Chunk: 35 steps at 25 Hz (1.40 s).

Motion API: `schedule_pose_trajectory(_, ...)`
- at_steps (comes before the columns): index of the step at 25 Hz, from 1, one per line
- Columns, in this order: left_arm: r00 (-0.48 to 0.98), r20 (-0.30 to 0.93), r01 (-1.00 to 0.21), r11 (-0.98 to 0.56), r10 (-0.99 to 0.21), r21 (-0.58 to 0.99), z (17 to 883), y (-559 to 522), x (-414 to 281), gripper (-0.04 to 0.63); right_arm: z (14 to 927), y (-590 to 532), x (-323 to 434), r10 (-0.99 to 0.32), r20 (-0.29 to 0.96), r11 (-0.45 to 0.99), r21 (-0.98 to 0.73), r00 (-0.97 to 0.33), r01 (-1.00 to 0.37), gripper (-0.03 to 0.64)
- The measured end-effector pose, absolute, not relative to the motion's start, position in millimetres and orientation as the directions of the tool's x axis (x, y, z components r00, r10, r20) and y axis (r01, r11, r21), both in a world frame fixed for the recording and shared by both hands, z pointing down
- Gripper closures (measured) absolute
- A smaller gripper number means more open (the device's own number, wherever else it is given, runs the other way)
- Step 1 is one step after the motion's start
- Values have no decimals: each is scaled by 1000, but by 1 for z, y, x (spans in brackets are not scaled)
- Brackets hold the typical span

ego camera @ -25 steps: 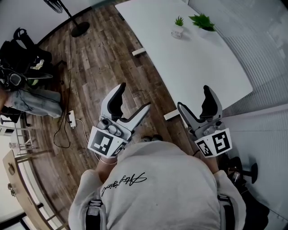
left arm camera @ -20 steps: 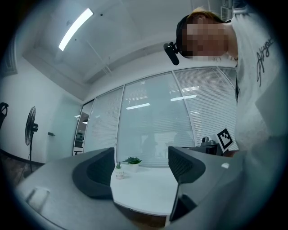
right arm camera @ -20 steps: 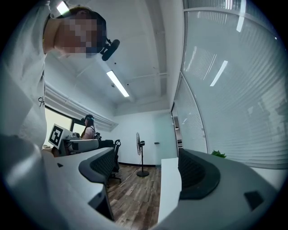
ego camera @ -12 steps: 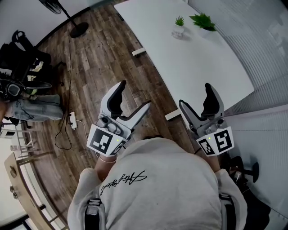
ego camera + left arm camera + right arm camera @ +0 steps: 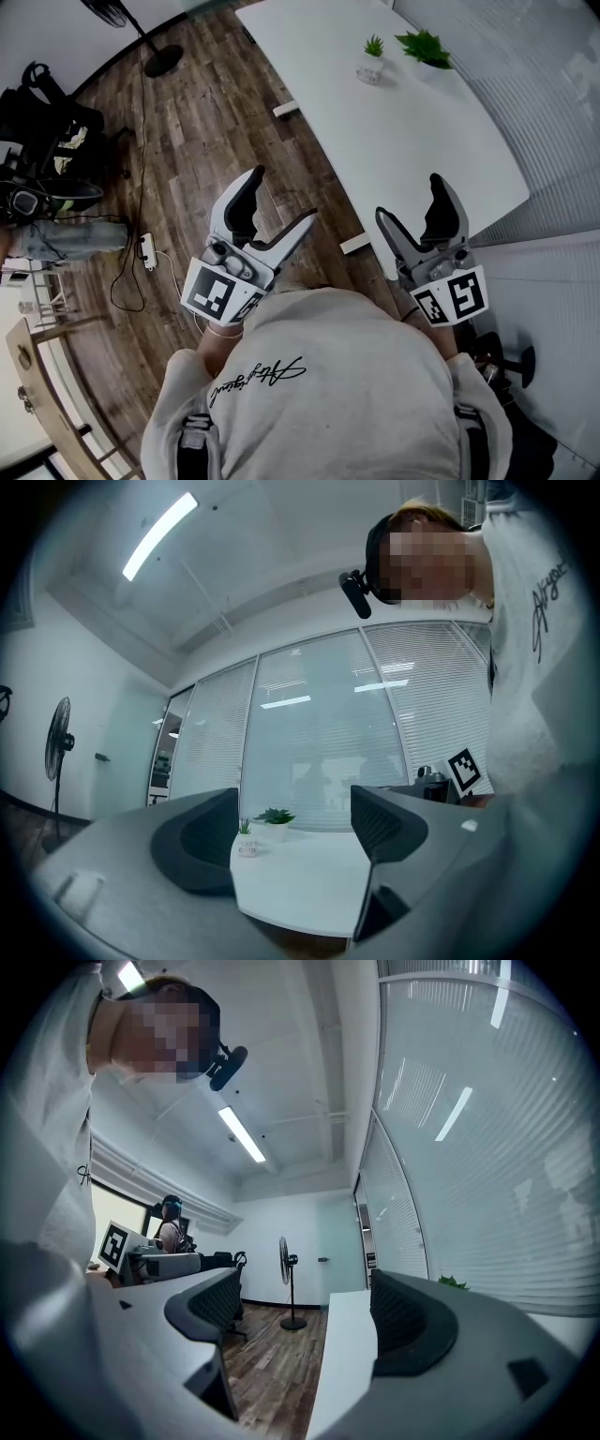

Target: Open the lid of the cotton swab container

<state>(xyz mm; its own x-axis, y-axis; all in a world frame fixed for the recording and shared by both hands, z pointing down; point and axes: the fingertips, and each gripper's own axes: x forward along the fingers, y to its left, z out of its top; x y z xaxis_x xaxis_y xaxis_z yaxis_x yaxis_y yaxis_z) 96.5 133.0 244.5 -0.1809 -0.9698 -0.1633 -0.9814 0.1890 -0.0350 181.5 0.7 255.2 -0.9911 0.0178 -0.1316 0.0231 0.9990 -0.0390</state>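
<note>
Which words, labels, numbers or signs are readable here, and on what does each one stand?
No text reads clearly.
Black cursive script on the back of the sweatshirt: too small and slanted to read.
Square markers on the left gripper and the right gripper: black-and-white patterns only, no letters or numbers.

Little shifts. At the left edge, the seated person's legs [image 5: 58,236] slide nearer to us than a second ago, and the dark headset-like thing [image 5: 26,202] just beside them comes along with them. Our right gripper [image 5: 410,199] drifts slightly to the right, while our left gripper [image 5: 281,197] eases a touch to the left, so the two stand a little wider apart. The shoe tips that peeped out between them earlier now hardly show past the edge of our shirt [image 5: 328,375].
</note>
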Motion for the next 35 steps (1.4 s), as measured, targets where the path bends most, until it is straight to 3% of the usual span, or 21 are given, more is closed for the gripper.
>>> schedule_pose_trajectory(11,-175,-128,-984,179,-976,-15,270,114,56,238,281,-23,148,-8,-103,998,-70,-995,0,198)
schedule_pose_trajectory(35,299,-107,-954,-300,-948,-7,263,-88,-131,238,270,-145,-12,-392,-89,920,-59,-916,-388,199)
